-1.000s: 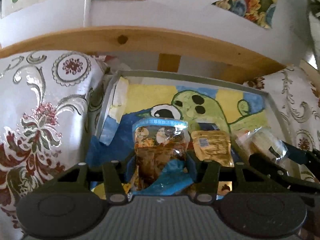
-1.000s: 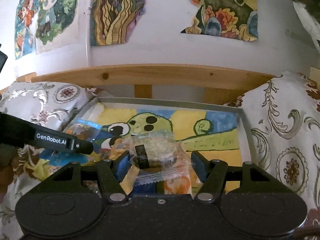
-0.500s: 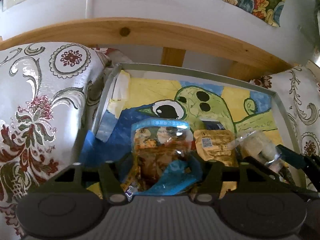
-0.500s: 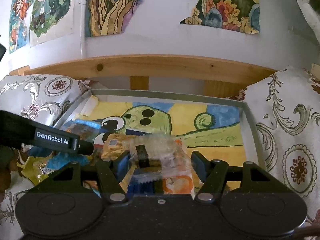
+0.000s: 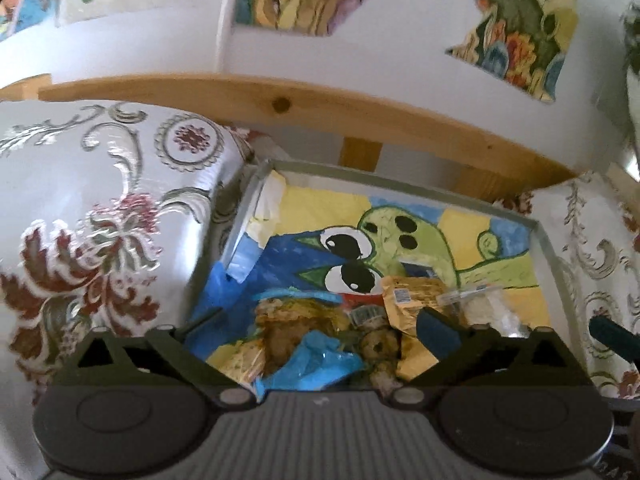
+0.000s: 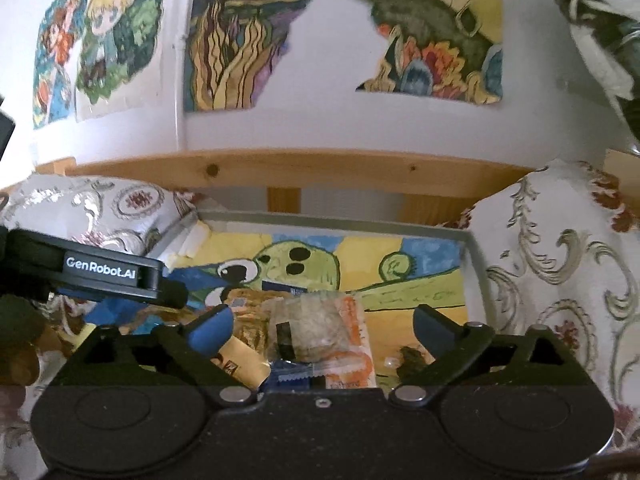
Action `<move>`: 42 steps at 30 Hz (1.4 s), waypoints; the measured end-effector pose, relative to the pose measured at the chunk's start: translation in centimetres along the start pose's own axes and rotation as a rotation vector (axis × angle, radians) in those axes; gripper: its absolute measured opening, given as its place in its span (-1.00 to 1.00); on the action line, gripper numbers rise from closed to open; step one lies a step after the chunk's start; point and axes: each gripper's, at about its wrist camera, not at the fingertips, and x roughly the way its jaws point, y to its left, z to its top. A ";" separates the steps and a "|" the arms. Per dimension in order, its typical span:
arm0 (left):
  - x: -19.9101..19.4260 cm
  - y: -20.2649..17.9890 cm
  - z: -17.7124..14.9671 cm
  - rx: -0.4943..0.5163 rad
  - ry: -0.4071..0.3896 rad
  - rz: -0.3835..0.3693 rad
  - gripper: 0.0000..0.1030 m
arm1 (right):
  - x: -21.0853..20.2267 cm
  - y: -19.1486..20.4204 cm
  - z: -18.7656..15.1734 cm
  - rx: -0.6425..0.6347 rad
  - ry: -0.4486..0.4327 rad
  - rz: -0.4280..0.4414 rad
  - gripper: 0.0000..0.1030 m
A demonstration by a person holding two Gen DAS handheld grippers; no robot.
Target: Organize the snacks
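A grey tray (image 5: 545, 240) lined with a green cartoon drawing holds the snacks. In the left wrist view my left gripper (image 5: 316, 322) is open above a clear bag of brown snacks with a blue band (image 5: 292, 320); a yellow packet (image 5: 412, 300) and a clear-wrapped pale cake (image 5: 484, 300) lie to its right. In the right wrist view my right gripper (image 6: 322, 326) is open, and the clear-wrapped cake (image 6: 316, 328) lies between its fingers on an orange-and-white packet (image 6: 352, 360). The tray rim (image 6: 476, 264) shows here too. The left gripper's arm (image 6: 100, 272) enters from the left.
Patterned white cushions flank the tray on the left (image 5: 100, 220) and right (image 6: 560, 272). A wooden rail (image 5: 320, 108) runs behind it under a white wall with paintings. A small dark crumb-like item (image 6: 410, 358) lies on the tray liner.
Both grippers have opened and let go: the brown snack bag and the clear-wrapped cake now lie on the tray. Both cameras have tilted upward, showing more wall.
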 end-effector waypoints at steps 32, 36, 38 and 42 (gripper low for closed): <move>-18.0 0.7 -14.5 0.050 -0.213 0.060 0.99 | -20.7 1.3 -8.1 0.008 -0.087 -0.007 0.99; -19.2 0.7 -16.2 0.078 -0.227 0.067 0.99 | -21.9 1.6 -9.4 0.018 -0.074 -0.015 0.99; -19.6 0.8 -16.8 0.087 -0.227 0.067 0.99 | -22.3 1.7 -9.9 0.029 -0.068 -0.018 0.99; -20.1 1.1 -17.8 0.091 -0.222 0.073 0.99 | -22.9 1.7 -10.5 0.034 -0.065 -0.026 0.99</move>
